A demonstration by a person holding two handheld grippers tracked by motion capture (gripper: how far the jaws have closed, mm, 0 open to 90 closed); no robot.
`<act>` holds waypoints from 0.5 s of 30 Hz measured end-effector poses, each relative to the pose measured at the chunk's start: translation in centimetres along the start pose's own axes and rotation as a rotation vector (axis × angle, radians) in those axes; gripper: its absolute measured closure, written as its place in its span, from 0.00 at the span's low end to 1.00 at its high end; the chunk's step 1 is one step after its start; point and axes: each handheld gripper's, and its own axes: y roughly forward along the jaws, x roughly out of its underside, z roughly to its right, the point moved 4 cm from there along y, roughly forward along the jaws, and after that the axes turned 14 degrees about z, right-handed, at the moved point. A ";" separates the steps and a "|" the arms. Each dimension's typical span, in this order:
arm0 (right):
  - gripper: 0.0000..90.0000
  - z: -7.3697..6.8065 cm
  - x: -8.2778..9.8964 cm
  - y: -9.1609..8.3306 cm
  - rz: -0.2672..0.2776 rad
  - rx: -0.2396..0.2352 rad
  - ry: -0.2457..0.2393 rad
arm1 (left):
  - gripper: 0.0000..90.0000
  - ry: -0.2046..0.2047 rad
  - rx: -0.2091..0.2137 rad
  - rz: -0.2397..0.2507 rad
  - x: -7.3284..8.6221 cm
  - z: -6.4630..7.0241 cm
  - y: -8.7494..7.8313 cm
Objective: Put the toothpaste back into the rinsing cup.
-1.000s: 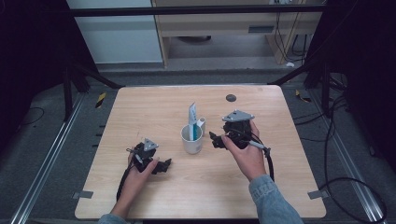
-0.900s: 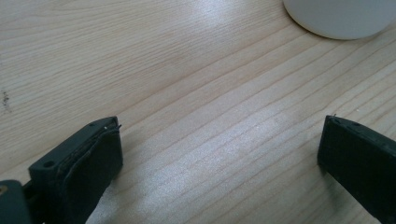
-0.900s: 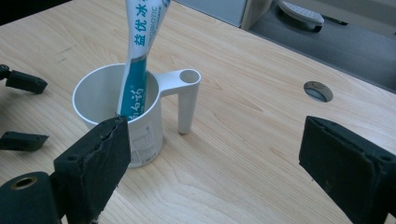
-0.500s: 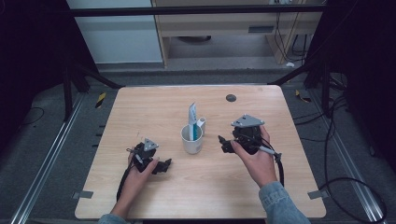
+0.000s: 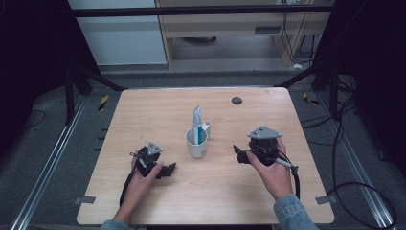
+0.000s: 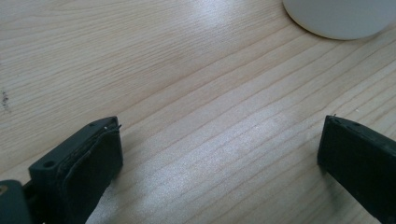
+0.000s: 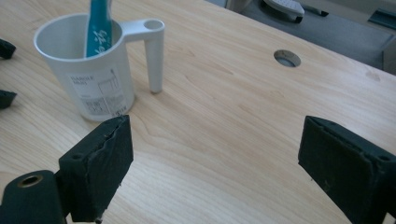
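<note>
A white cup (image 5: 197, 143) stands upright near the middle of the wooden table (image 5: 143, 110), with a blue-and-white tube (image 5: 197, 121) standing in it and leaning a little, its top poking well above the rim. The cup's handle points toward the far side of the table.

The person's left hand (image 5: 139, 179) lies low on the table, nearer the front edge and to the left of the cup, forearm coming in from the bottom. The left gripper (image 5: 168, 170) it holds points toward the cup, close to the wood; its jaws stand wide apart with only bare table between them, and the cup's base sits just beyond.

The right hand (image 5: 273, 167) is held a little higher, to the right of the cup and clear of it, wrist in a denim cuff (image 5: 292, 213). The right gripper (image 5: 238, 154) aims leftward at the cup, jaws spread wide and gripping nothing. A dark round hole (image 5: 236, 100) sits in the table farther back.
</note>
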 end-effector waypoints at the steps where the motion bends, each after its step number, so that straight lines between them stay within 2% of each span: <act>1: 0.12 0.1 0.2 -0.1 -0.006 0.003 -0.001 | 0.00 0.000 0.000 0.000 0.0 0.0 0.0; 7: 0.12 0.6 1.6 -0.5 -0.025 0.017 -0.006 | 0.00 0.001 0.000 0.000 0.0 0.0 0.0; 15: 0.12 1.1 3.4 -0.5 -0.053 0.023 0.026 | 0.00 0.000 0.000 0.000 0.0 0.0 0.0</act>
